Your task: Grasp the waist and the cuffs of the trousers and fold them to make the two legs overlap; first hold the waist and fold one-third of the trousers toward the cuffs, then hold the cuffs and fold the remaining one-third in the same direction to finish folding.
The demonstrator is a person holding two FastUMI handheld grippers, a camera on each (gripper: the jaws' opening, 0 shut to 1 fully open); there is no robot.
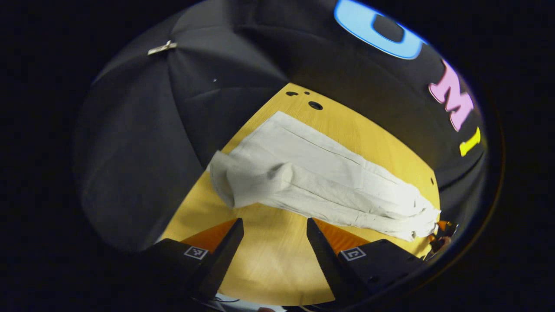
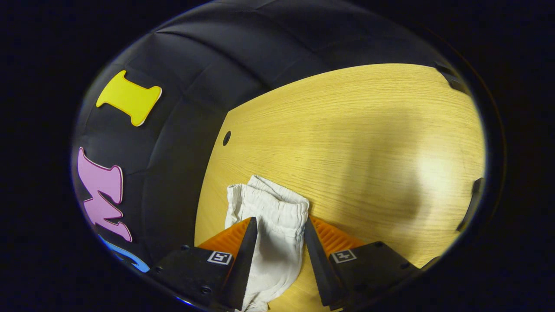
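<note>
Now the white, crumpled cotton trousers (image 1: 321, 182) are lying stretched across the pale wooden surface (image 1: 269, 255), legs overlapping. The left gripper (image 1: 274, 229) is hovering with its fingers spread wide and nothing between them, just short of the cloth. In the right gripper view the elastic waist (image 2: 271, 208) is sitting bunched between the fingers of the right gripper (image 2: 279, 227); the jaws are standing apart, and whether they are pressing the fabric I cannot tell.
</note>
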